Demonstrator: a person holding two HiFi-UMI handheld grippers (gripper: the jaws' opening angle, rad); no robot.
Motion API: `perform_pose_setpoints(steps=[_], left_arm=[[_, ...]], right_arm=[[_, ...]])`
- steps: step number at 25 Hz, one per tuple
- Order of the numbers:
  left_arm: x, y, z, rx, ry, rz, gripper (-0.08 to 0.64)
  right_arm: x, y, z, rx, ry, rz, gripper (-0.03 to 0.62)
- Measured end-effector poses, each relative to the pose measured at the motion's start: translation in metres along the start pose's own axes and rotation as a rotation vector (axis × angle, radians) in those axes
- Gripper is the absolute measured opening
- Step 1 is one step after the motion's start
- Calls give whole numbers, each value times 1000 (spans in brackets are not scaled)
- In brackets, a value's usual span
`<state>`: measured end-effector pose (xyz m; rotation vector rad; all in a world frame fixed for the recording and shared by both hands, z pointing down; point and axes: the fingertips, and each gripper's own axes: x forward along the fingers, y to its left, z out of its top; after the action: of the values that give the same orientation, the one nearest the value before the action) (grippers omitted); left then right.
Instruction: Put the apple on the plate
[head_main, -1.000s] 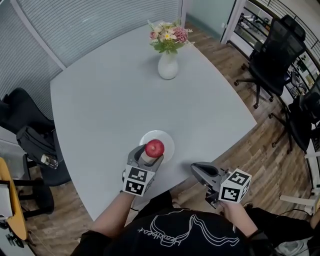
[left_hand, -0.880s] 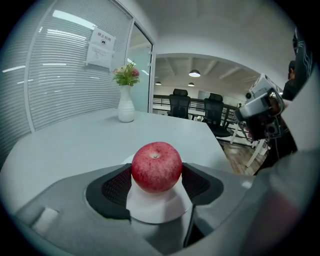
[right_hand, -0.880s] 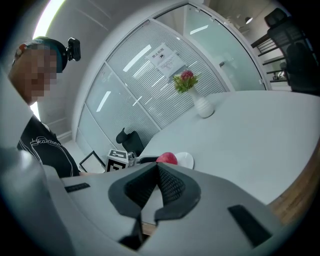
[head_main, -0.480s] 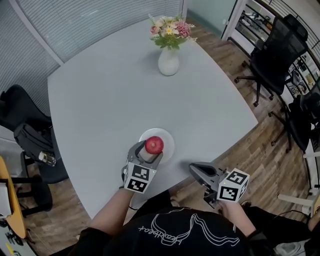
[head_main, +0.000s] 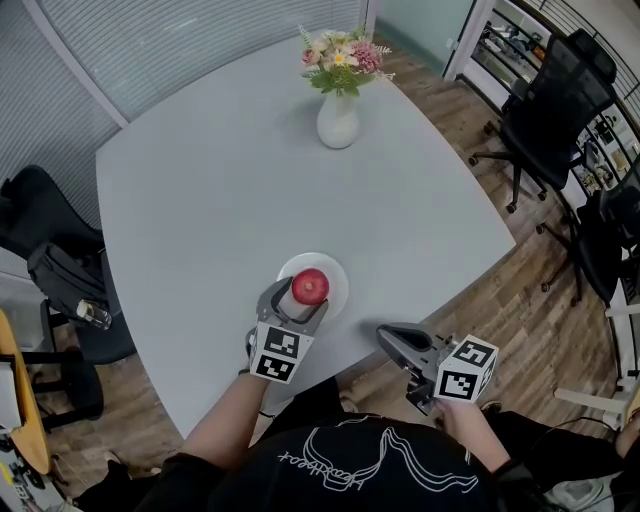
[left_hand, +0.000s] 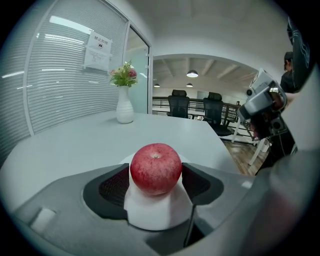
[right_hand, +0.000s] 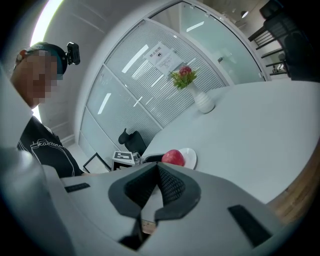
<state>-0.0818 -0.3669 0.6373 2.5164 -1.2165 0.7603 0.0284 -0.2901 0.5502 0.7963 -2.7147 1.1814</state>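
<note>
Your left gripper (head_main: 298, 303) is in the lower middle of the head view, above the near edge of the tabletop (head_main: 220, 200). Your bare left forearm rises from the bottom of the frame toward it. The gripper points up and a little to the right in the frame, with its marker cube on the side nearest to you.

In the left gripper view, its jaws are clamped on the red apple (head_main: 311, 286), with one dark pad against each side of the fruit. The apple's stem end faces up.

The apple is over the white plate (head_main: 335, 272), on the plate's lower-left part. I cannot tell whether it already touches the plate.

Your right gripper (head_main: 392, 340) is at the lower right of the head view. You hold it beside the tabletop's edge, over the wooden floor (head_main: 520, 300), well apart from the plate. It points to the upper left of the frame. In the right gripper view, its jaws are together and nothing is between them.

A white vase (head_main: 338, 118) with flowers stands at the far side of the tabletop, in the upper middle of the frame. Black office chairs (head_main: 545, 110) stand at the upper right.
</note>
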Motion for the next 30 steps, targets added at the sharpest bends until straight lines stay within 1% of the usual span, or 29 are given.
perform_pose_setpoints(steps=[2,6,9,12,16,17,20,23,26,28,30], left_arm=[[-2,0,1,-18,-6,-4,318],[-11,-3,5,-29,-22,-8,321],[-25,-2,11,-50,-43,19,321],[-43,0,17,-106,-59,41,319],[-70,-9,31,-200,-93,11,310],[-78,-12,35,-215,-106,3,292],[-104,-22,46,-247,-153,-15,189],[-125,-42,55,-265,-180,-80,55],[-142,-68,61,-300,-182,-160,35],[-157,-84,70,-325,-201,-205,27],[-173,-101,82,-305,-234,-247,21]], right_arm=[[-1,1,0,0,-3,2,9],[-3,7,-1,-5,-8,8,9],[-6,14,-2,-17,-15,15,9],[-13,22,-3,-26,-25,19,9],[-22,31,-8,-30,-34,28,9],[-23,35,-9,-33,-40,33,9],[-28,49,-8,-62,-55,55,9],[-33,66,-4,-111,-68,80,9],[-40,81,2,-163,-85,88,9],[-45,92,6,-194,-98,93,9],[-52,102,9,-224,-109,98,9]])
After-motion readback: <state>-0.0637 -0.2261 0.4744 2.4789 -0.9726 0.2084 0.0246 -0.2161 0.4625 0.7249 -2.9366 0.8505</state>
